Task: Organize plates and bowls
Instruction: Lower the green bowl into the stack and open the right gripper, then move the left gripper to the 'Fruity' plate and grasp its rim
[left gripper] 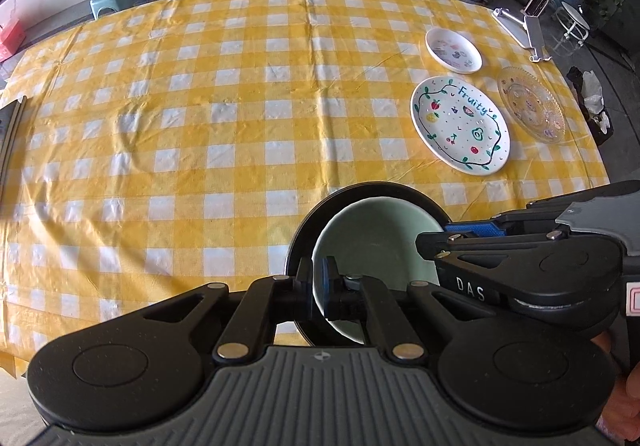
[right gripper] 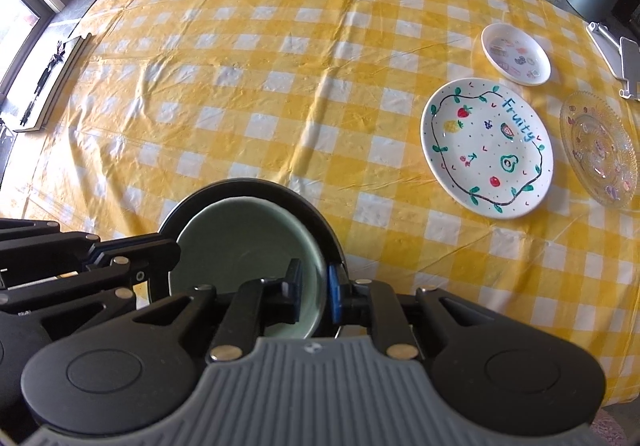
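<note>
Left wrist view: left gripper [left gripper: 318,280] clamps near-left rim of pale green bowl [left gripper: 372,234], nested in black bowl [left gripper: 300,242], near edge of yellow-checked tablecloth [left gripper: 200,105].
Right wrist view: right gripper [right gripper: 314,288] straddles green bowl's right rim w/ narrow gap; "Fruity" painted white plate [right gripper: 488,147] far right.

Both grippers point steeply down, side by side. The left gripper [left gripper: 318,282] has its fingers pinched on the rim of the green bowl [left gripper: 372,234], one inside and one outside. The right gripper [right gripper: 316,292] straddles the opposite rim, its fingers slightly parted, one pad visibly clear of the wall.
</note>
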### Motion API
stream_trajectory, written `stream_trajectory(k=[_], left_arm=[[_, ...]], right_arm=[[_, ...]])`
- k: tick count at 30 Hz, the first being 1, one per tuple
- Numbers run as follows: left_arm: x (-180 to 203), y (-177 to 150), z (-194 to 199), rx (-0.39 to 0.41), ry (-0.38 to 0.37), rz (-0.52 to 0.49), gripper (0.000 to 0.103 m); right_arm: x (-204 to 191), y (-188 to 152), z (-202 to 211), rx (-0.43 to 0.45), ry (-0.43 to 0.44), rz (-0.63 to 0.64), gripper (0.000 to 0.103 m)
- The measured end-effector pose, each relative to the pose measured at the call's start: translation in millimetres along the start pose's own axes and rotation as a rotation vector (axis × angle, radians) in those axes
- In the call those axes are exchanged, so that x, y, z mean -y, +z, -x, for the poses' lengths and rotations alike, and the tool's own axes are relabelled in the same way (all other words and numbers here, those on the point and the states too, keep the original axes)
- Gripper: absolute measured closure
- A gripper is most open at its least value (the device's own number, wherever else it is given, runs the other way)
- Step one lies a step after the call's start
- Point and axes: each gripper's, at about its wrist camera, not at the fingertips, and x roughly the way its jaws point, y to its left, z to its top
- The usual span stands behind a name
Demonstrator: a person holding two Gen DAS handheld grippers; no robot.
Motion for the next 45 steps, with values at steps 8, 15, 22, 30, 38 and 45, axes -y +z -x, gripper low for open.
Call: stream_trajectory(k=[8,15,22,30,38,45], left_arm=[[13,-5,30,0.054,0.005,-0.018,0.095],[31,-9,56,0.12,-0.044,-0.027,0.081],[65,-6,62,0.174,-0.086,-0.07,0.067],[95,12,33,0.218,-0.203,-0.013,0.059],[106,43,-25,0.201,-0.177,-0.053,0.059],[94,79,-62,0.127,-0.172,-0.033,0.07]], right_arm=[[1,-7,40,0.095,0.017,0.015,0.078],[25,-20,76,0.192,0.02,-0.004,0.069],[77,-40,102,0.308,0.009,-0.08,0.065],[143,-62,100,0.453,0.009,-0.148,0.051],[208,-74,52,0.518,0.112,-0.278,0.05],[247,-64,-7,0.471,0.19,-0.412,0.061]])
